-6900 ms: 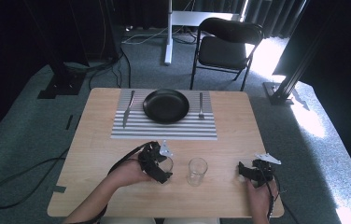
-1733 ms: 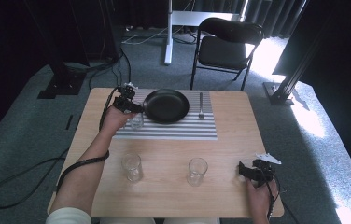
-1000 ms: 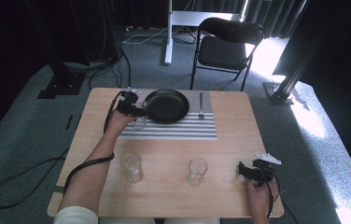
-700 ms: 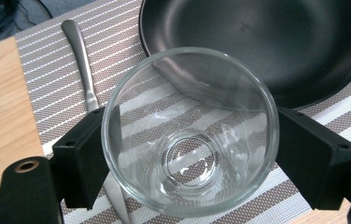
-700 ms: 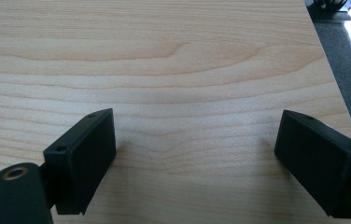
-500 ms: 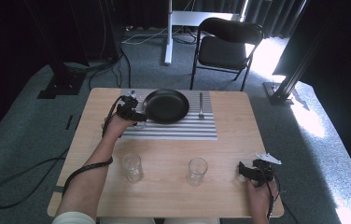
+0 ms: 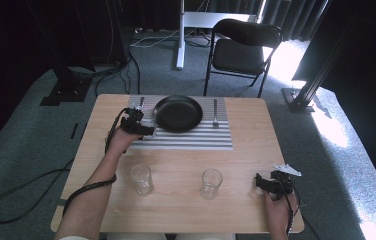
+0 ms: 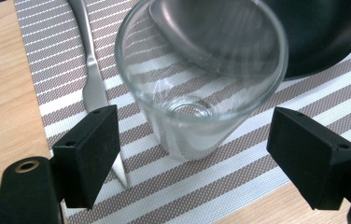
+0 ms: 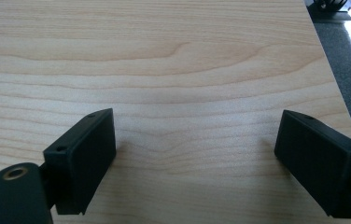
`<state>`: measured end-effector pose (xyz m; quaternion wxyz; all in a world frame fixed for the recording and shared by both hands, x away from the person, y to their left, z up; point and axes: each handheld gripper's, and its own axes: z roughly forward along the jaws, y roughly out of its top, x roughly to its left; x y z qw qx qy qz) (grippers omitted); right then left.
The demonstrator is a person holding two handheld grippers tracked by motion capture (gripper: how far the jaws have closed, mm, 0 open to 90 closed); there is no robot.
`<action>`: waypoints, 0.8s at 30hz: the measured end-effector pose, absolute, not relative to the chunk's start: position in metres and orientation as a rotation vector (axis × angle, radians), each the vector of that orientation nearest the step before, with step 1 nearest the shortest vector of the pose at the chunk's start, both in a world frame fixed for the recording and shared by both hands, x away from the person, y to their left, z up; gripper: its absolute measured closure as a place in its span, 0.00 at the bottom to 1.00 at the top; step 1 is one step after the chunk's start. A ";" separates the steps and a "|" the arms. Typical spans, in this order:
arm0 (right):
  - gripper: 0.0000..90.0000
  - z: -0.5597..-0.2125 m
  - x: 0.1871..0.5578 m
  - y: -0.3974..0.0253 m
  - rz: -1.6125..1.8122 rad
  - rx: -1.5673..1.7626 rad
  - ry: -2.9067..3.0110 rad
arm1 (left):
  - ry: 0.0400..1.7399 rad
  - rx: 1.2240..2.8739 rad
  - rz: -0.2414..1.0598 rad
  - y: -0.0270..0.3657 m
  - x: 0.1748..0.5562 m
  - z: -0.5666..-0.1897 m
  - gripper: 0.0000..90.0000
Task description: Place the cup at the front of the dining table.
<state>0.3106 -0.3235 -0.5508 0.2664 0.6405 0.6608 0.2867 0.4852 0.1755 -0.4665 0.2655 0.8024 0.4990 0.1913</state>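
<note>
Three glasses (image 8: 201, 88), one plate (image 7: 178, 113), both claws (image 8: 192, 158) (image 9: 197, 158) spread apart, gripping nothing

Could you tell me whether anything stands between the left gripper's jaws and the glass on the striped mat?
Nothing visible does: the left gripper is open with the glass standing upright between its jaws, apart from both. The knife lies beside it.

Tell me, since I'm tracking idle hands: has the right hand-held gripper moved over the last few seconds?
No. The right hand-held gripper sits at the same spot by the table's near right corner, jaws open.
</note>
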 end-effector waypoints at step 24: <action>0.13 -0.551 0.311 -0.324 0.774 1.730 1.784 | 1.401 2.150 0.475 0.198 0.455 -0.483 0.20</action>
